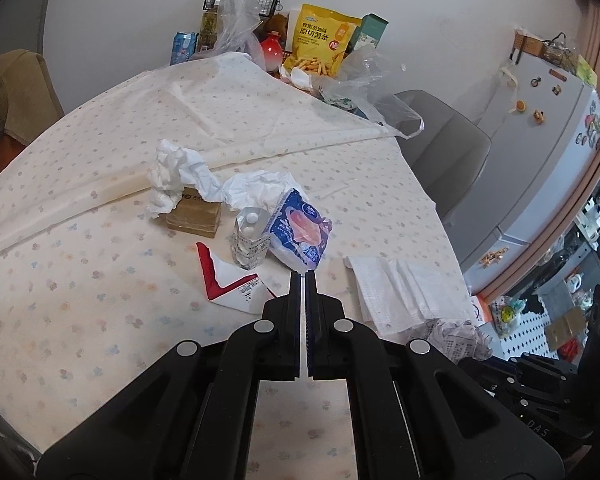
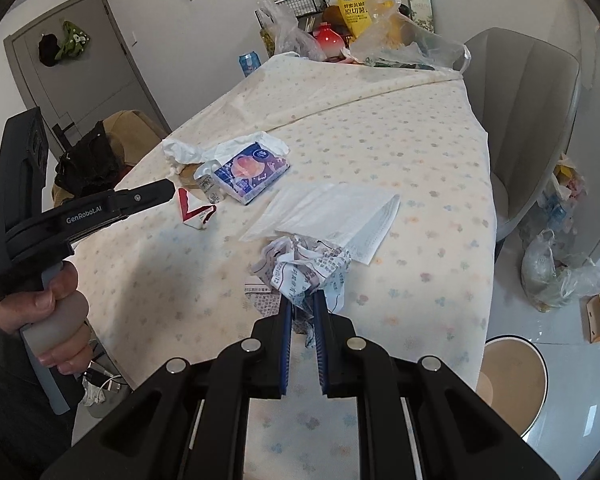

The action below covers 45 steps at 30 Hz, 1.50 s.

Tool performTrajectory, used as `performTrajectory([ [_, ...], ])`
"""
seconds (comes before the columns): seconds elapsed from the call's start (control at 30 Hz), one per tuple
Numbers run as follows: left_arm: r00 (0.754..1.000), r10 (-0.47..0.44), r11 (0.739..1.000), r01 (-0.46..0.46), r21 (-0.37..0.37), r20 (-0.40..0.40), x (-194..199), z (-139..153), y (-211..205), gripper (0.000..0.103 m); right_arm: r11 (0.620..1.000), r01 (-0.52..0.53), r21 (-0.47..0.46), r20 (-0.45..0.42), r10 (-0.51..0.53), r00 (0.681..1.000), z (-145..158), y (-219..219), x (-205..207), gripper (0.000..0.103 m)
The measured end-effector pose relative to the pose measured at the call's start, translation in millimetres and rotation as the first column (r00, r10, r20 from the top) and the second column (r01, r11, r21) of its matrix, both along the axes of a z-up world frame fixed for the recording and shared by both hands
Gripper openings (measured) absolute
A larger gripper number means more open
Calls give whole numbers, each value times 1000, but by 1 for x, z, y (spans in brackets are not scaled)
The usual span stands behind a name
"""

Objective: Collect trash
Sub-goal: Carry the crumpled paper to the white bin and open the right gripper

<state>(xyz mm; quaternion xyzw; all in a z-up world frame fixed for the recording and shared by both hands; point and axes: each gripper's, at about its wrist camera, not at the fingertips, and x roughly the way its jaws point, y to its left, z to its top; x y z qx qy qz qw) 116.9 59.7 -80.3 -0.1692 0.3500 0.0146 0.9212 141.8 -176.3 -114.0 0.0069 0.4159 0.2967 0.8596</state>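
Now right hand-held gripper [image 2: 303,300] clamps crumpled printed paper [image 2: 300,264]; left hand-held gripper [image 1: 303,274] closed, empty, near tissue pack [image 1: 300,228].

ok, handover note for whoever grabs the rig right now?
Right gripper: shut on the crumpled printed paper, near the table's front edge.
Left gripper: shut, empty, tips by the blue tissue pack.
On the tablecloth: crumpled white tissue, brown box, small plastic bottle, red-and-white wrapper, flat white tissue sheets.
Done: the printed paper gripped, nothing visibly binned.
Left: bin it, then clear the rest.
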Motion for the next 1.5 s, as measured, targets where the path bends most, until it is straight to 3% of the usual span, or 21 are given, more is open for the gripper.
performTrajectory([
  [0.1, 1000, 4, 1000, -4, 1, 11, -3, 4, 1, 3, 998, -20, 55, 51, 17, 999, 22, -2, -6, 11],
  [0.3, 999, -2, 1000, 3, -4, 43, -5, 17, -1, 3, 996, -46, 81, 147, 33, 989, 63, 2, -12, 11],
  [0.53, 997, -17, 1000, 17, 1, 80, -7, 33, -6, 3, 995, -8, 98, 214, -13, 977, 87, -11, -14, 11],
  [0.97, 987, -135, 991, 133, 28, 88, 22, 39, -65, 3, 980, 190, 59, 178, -197, 964, 70, -81, -3, 11],
  [1.5, 951, -304, 952, 301, 60, 48, 64, 28, -156, 3, 898, 439, -12, 112, -435, 893, 25, -181, 0, 12],
])
